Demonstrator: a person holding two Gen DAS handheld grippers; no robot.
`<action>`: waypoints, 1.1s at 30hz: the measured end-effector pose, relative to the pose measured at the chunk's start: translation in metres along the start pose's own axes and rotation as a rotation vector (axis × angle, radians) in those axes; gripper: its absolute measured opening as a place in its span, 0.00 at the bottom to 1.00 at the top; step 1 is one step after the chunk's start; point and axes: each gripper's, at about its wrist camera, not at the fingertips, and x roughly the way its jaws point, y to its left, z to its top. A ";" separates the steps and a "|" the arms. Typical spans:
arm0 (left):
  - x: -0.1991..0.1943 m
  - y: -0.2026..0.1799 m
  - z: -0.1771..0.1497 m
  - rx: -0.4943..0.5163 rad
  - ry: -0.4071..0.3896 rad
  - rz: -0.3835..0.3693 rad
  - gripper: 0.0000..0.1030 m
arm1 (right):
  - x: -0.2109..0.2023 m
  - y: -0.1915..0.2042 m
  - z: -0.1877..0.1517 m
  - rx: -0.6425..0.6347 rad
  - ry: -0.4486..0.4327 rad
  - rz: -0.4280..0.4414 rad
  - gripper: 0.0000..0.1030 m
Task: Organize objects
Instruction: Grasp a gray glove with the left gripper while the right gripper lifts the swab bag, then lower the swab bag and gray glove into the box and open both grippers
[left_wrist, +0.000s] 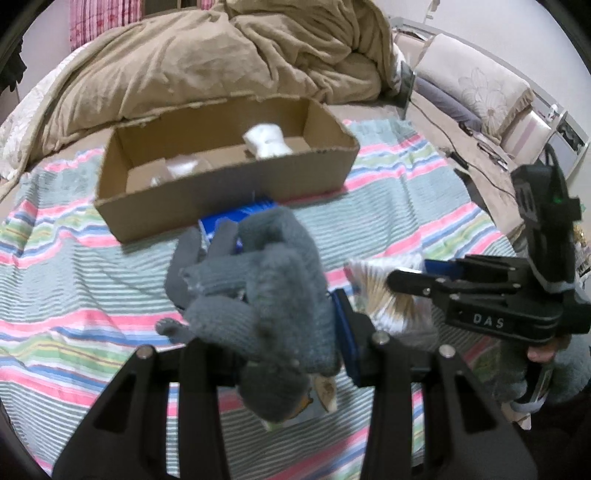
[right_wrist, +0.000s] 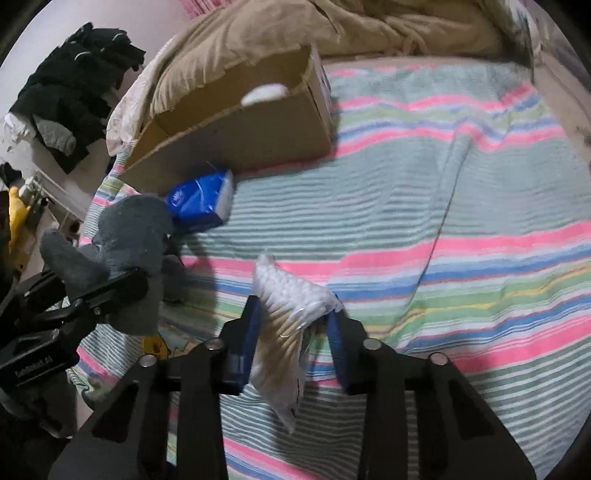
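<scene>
My left gripper (left_wrist: 291, 332) is shut on a pair of grey knit gloves (left_wrist: 266, 291) and holds them above the striped towel (left_wrist: 74, 280). My right gripper (right_wrist: 291, 325) is shut on a clear bag of cotton swabs (right_wrist: 288, 321), also seen in the left wrist view (left_wrist: 388, 295). An open cardboard box (left_wrist: 236, 192) lies ahead on the bed with a white object (left_wrist: 267, 142) inside. A blue tissue pack (right_wrist: 201, 201) lies against the box's near wall. The gloves also show at the left of the right wrist view (right_wrist: 125, 240).
A rumpled tan duvet (left_wrist: 221, 59) lies behind the box. Pillows (left_wrist: 480, 92) and cables (left_wrist: 480, 166) are at the right of the bed. Dark clothes (right_wrist: 74, 92) are piled off the bed's left side. A clear wrapper (left_wrist: 181, 170) lies in the box.
</scene>
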 end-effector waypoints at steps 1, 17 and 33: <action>-0.004 0.002 0.002 0.000 -0.009 0.001 0.40 | -0.005 0.004 0.001 -0.015 -0.013 -0.007 0.30; -0.038 0.047 0.042 -0.021 -0.113 0.056 0.40 | -0.051 0.027 0.057 -0.084 -0.162 -0.009 0.27; -0.027 0.092 0.081 -0.039 -0.154 0.107 0.40 | -0.047 0.052 0.123 -0.157 -0.236 0.002 0.27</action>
